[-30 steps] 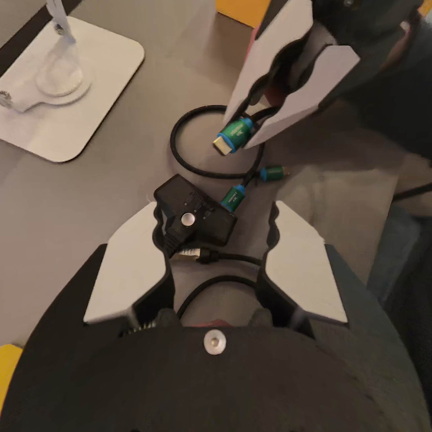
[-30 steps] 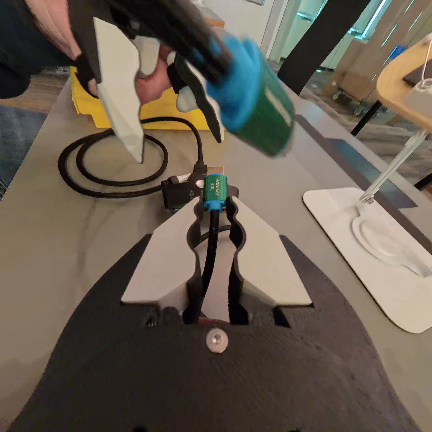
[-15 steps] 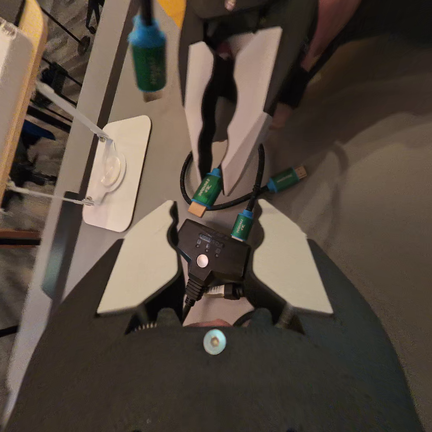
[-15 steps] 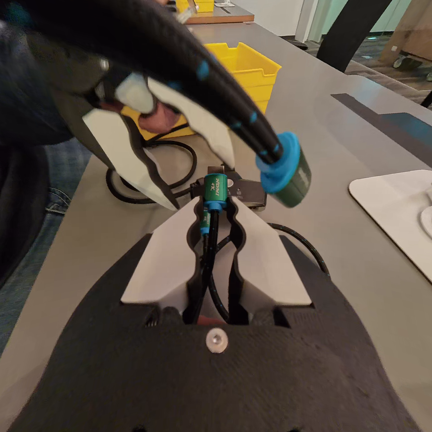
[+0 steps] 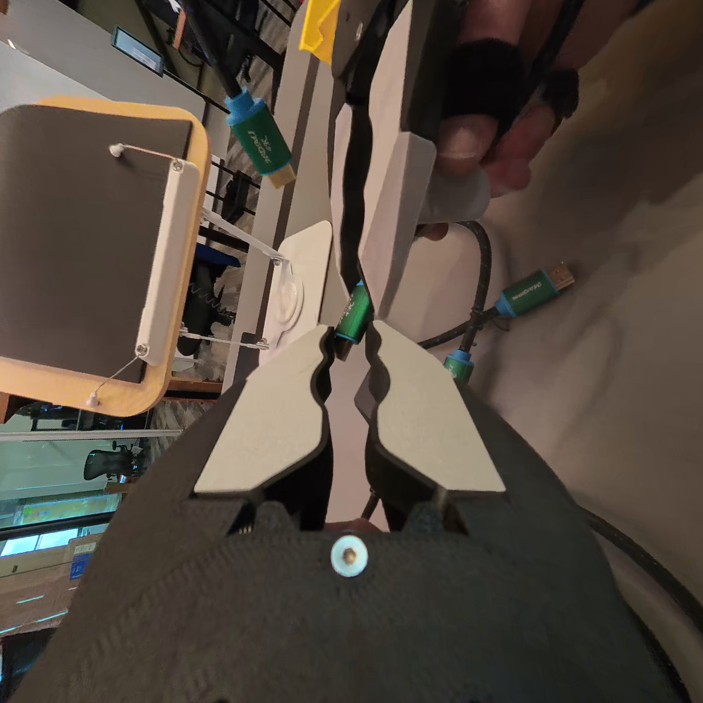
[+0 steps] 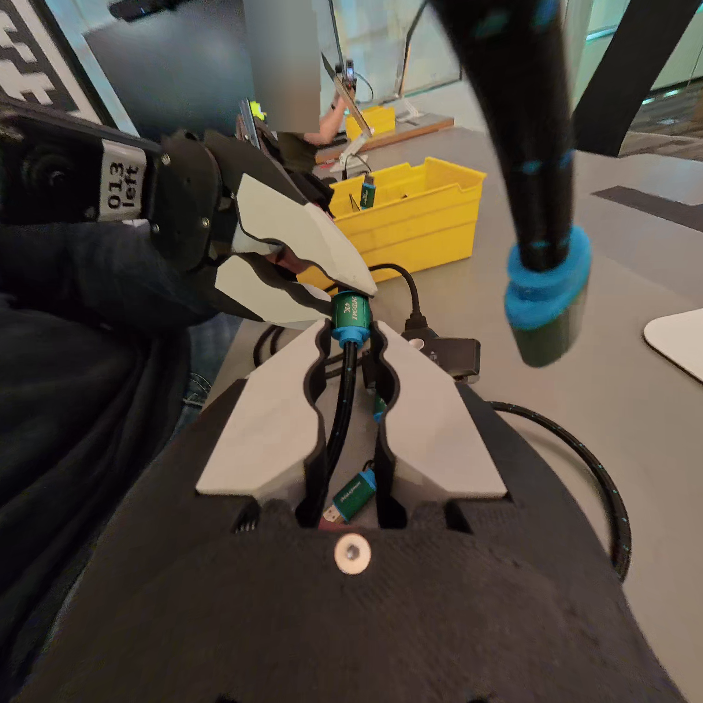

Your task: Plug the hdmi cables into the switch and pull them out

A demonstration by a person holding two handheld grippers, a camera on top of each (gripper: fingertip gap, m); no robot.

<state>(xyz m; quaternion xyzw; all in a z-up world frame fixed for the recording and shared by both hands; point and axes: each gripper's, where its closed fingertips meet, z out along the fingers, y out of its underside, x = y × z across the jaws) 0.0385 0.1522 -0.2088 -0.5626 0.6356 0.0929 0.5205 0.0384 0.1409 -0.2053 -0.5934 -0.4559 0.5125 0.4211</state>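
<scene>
R tongs [image 6: 350, 327] clamp green HDMI plug [image 6: 350, 312] by its blue collar, cable running back btw fingers. L tongs [image 6: 342, 300] narrow, tips touching that plug, nothing clearly held. Black switch [image 6: 445, 352] on tabletop [image 6: 570, 399] just beyond; yellow bin [image 6: 411, 224] farther back

The right gripper [image 6: 349, 330] points away across the table, its two pale fingers drawn close together and pinching a green plug at its blue collar, the plug body sticking out past the tips. The left gripper [image 6: 352, 300] comes in from the left, tilted on its side, tips meeting the right one's tips almost nose to nose; its jaws stand narrowed with a slim gap, and whether they grip anything I cannot tell. A gloved hand [image 5: 490, 114] wraps the right gripper's handle, bare fingertips showing
</scene>
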